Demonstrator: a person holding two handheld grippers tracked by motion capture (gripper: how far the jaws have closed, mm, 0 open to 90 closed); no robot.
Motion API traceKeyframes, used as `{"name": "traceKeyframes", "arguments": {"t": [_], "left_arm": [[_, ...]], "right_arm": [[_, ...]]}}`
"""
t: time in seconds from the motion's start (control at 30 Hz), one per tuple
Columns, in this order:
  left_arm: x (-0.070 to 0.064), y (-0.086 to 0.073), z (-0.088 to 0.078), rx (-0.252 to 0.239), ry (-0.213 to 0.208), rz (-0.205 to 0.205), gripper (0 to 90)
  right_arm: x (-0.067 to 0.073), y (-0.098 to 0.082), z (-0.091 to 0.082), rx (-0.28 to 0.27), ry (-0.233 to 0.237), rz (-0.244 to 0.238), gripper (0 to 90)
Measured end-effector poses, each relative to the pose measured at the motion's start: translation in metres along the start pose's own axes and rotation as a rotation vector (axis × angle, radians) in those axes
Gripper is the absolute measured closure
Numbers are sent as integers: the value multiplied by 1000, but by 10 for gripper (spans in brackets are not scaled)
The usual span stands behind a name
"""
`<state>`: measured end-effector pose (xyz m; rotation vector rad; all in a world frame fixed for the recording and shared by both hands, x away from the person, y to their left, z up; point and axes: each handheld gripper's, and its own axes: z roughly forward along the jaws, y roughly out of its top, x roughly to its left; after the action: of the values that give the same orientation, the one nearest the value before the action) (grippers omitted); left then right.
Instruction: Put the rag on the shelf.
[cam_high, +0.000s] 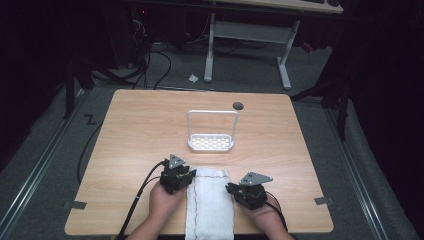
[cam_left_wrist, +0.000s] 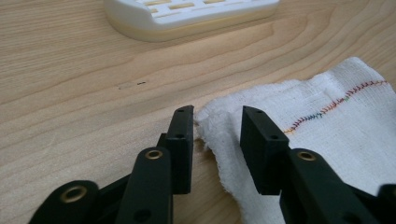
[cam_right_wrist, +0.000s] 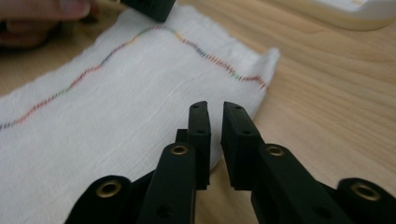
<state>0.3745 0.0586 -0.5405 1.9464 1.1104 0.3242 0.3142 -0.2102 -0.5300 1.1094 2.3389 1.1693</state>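
On the wooden table (cam_high: 140, 130) a white cloth (cam_high: 210, 205) lies flat between both grippers. The left gripper (cam_left_wrist: 217, 123) has its jaws apart around the cloth's corner, probably to pinch it. The right gripper (cam_right_wrist: 215, 109) is slightly open at the opposite edge, holding nothing.

Bare wood is seen on the table (cam_high: 135, 130) to the left and right of the white rack (cam_high: 211, 131), so a tool could be passed there. The way straight ahead is blocked by the rack and its tall handle. The near middle is covered by the flat white cloth (cam_high: 210, 202). A small dark hole (cam_high: 238, 105) is seen behind the rack.
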Motion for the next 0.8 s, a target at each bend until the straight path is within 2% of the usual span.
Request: {"name": "traceKeyframes", "arguments": {"t": [0.07, 0.17, 0.23, 0.33, 0.4, 0.57, 0.73, 0.8], "left_arm": [[-3, 0, 1, 0, 4, -12, 697], [-6, 0, 2, -3, 8, -33, 723], [-6, 0, 3, -4, 6, -44, 740], [-6, 1, 4, -5, 13, -48, 763], [-7, 1, 4, -3, 18, -44, 776], [-10, 2, 6, -2, 28, -39, 813], [-7, 2, 6, 0, 11, -56, 829], [-7, 2, 6, 2, 6, -60, 832]], "right_arm": [[-4, 4, 2, -30, -25, 49, 709], [-7, 13, 12, -52, -100, 94, 631], [-7, 18, 20, -31, -122, 116, 570], [-13, 21, 33, -4, -149, 160, 565], [-15, 22, 38, -1, -151, 174, 573], [-14, 22, 40, 5, -134, 170, 702], [-11, 22, 41, 0, -120, 172, 828], [-9, 22, 41, 1, -128, 163, 846]]}}
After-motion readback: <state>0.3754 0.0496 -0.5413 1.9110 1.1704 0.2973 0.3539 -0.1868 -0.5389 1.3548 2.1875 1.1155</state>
